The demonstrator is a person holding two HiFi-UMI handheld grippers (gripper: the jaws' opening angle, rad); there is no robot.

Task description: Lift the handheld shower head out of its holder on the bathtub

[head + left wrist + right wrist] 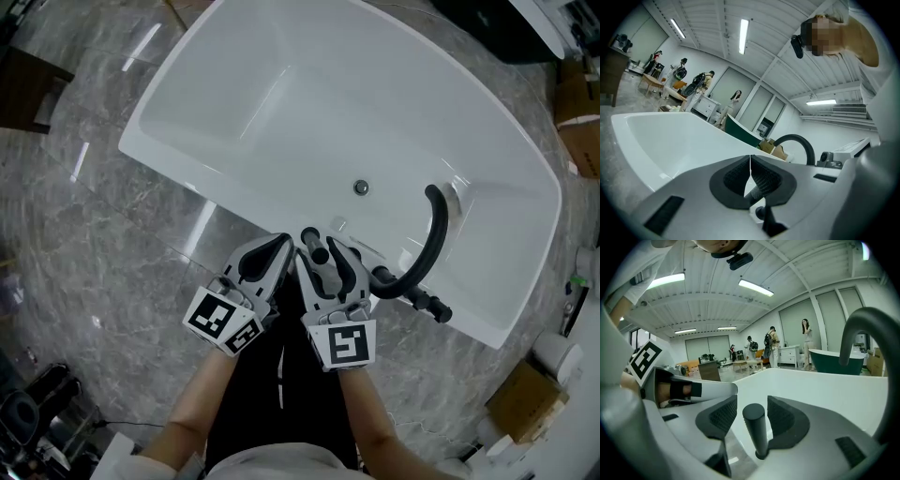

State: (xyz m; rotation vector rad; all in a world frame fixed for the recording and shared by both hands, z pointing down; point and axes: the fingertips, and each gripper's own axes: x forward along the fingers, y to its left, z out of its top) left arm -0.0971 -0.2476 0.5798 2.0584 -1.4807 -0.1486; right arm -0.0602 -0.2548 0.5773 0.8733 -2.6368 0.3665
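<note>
The handheld shower head (311,238) is a black upright rod standing in its holder on the near rim of the white bathtub (187,169). My right gripper (321,247) is open, with one jaw on each side of the rod and a gap on both sides. In the right gripper view the rod (756,427) stands between the ribbed pads (723,416) of my right gripper (752,417), touching neither. My left gripper (279,246) is just left of it, shut on nothing. Its pads (761,178) meet at the tip in the left gripper view.
A black curved faucet spout (433,234) rises from the rim to the right, with a black tap handle (427,305) beside it. The drain (361,187) lies in the tub floor. Grey marble floor (112,262) surrounds the tub. Cardboard boxes (525,398) stand at right. People (806,341) stand far off.
</note>
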